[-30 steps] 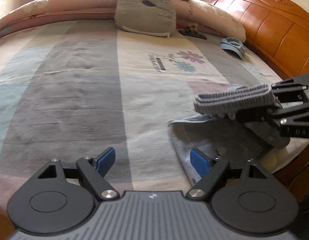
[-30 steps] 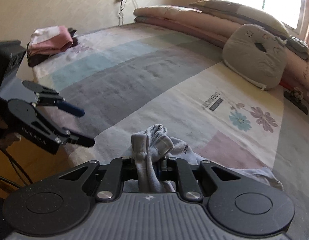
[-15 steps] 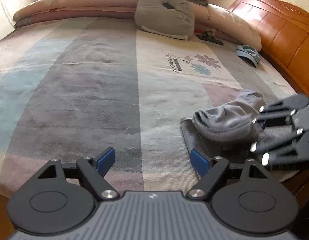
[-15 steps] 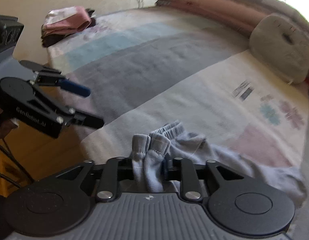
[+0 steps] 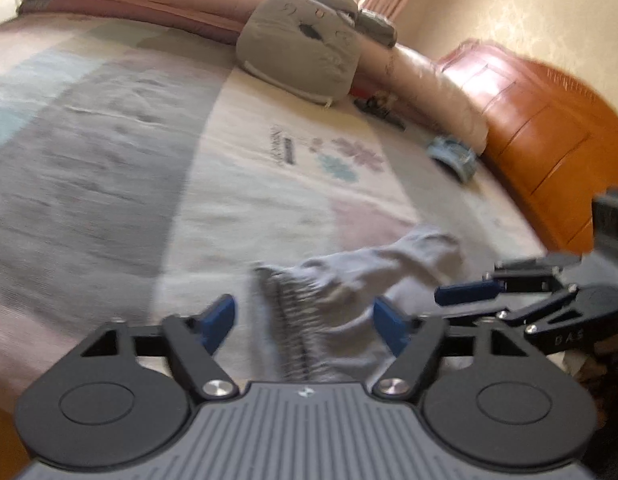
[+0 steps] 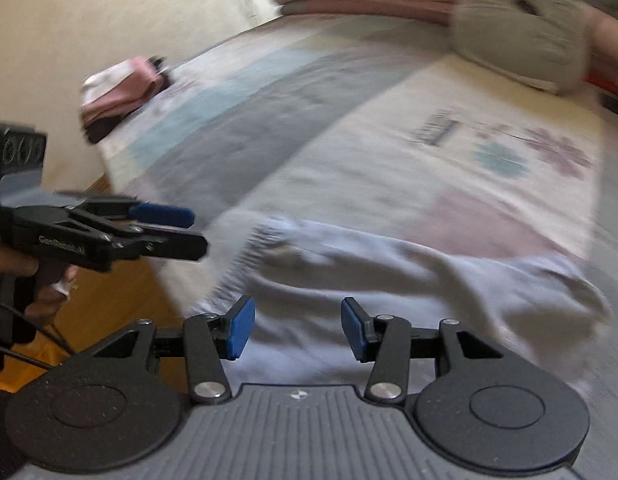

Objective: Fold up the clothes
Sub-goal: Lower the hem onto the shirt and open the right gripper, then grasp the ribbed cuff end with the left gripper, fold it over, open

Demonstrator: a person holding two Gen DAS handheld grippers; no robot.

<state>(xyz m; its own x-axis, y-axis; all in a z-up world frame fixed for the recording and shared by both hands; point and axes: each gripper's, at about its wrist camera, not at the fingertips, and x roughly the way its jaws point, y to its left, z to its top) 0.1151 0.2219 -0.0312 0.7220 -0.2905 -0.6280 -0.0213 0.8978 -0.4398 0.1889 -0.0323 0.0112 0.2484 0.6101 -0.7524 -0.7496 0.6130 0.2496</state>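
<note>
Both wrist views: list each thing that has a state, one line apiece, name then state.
Left gripper: jaws closing, not pressing the garment between them.
Right gripper: jaws opening, pads clear of cloth.
Light grey ribbed-cuff garment: crumpled, lying loose at the bed's near edge.
Folded pink and white clothes pile: stacked at the bed's far corner.
Grey cat-face cushion: leaning against the rolled pink bedding.

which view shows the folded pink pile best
The right wrist view: the pink pile sits at the far corner of the bed, blurred but whole. The left wrist view does not show it.

Grey garment (image 5: 349, 280) on striped, flower-printed bedsheet (image 5: 109, 152).
</note>
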